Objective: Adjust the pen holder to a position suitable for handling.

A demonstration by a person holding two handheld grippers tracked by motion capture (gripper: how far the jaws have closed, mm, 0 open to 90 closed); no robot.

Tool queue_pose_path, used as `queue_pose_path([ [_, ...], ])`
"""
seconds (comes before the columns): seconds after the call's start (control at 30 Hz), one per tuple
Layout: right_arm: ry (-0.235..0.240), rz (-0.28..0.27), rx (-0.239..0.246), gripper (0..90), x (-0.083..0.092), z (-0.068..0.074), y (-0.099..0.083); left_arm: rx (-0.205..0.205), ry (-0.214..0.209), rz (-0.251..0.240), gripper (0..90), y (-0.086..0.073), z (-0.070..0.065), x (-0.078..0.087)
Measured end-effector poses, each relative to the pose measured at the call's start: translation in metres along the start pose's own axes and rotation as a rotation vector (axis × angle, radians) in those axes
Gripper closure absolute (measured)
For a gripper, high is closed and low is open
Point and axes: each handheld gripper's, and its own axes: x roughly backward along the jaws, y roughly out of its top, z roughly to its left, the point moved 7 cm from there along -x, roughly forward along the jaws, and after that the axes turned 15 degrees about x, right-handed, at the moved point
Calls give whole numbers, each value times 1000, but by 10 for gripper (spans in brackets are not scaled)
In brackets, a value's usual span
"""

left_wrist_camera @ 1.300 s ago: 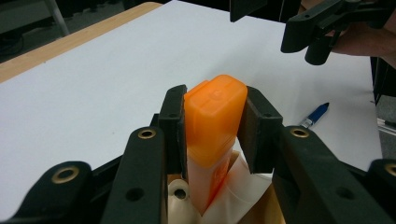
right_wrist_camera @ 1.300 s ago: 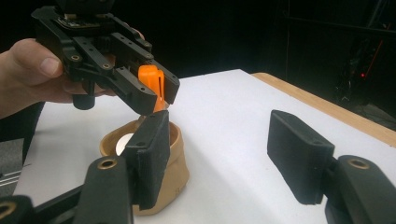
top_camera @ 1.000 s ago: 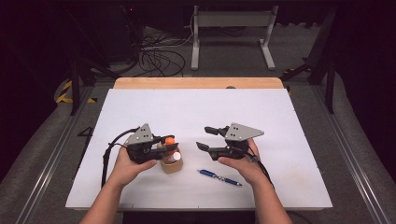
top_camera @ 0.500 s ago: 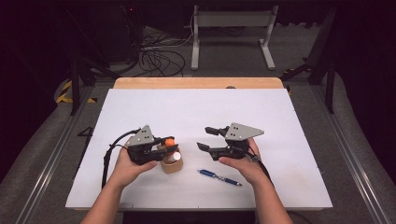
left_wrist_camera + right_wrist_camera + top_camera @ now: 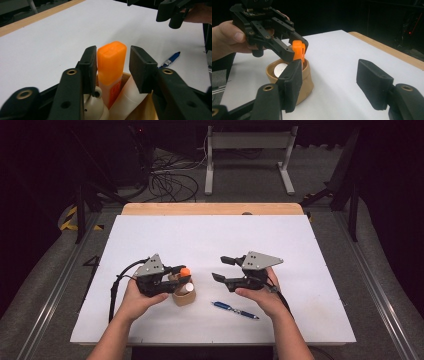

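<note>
Evidently light, stiff and smooth-sided, the orange marker (image 5: 111, 67) is seen standing in the tan cup (image 5: 305, 79) between the just-opening jaws of the left gripper (image 5: 113, 66) – best pinched across its flat cap – while the right gripper (image 5: 334, 82) is held open, empty.

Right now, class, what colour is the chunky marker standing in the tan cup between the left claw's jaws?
Bright orange marker, clearest in the left gripper view.

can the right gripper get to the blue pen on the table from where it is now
Probably yes. The blue pen lies alone on the white table, just below the right gripper in the high view. Its fingers stand open and empty, with nothing between them and the pen.
</note>
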Motion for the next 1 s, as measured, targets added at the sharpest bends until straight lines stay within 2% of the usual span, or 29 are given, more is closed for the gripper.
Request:
queue_pose_path([
  [0.23, 3, 13, 2, 383, 1, 0, -1, 22, 6, -42, 478, 4, 2, 7],
  [0.6, 28, 48, 3, 371, 3, 2, -6, 36, -5, -86, 262, 6, 2, 20],
  [0.77, 69, 95, 17, 376, 2, 8, -11, 43, -3, -96, 161, 5, 3, 27],
  [0.87, 108, 152, 38, 389, 0, 14, -16, 50, 6, -96, 125, 3, 4, 30],
  [0.97, 139, 206, 53, 400, -3, 20, -22, 41, 14, -99, 120, 2, 5, 33],
  [1.0, 146, 223, 60, 402, -4, 22, -24, 50, 9, -99, 116, 1, 5, 33],
])
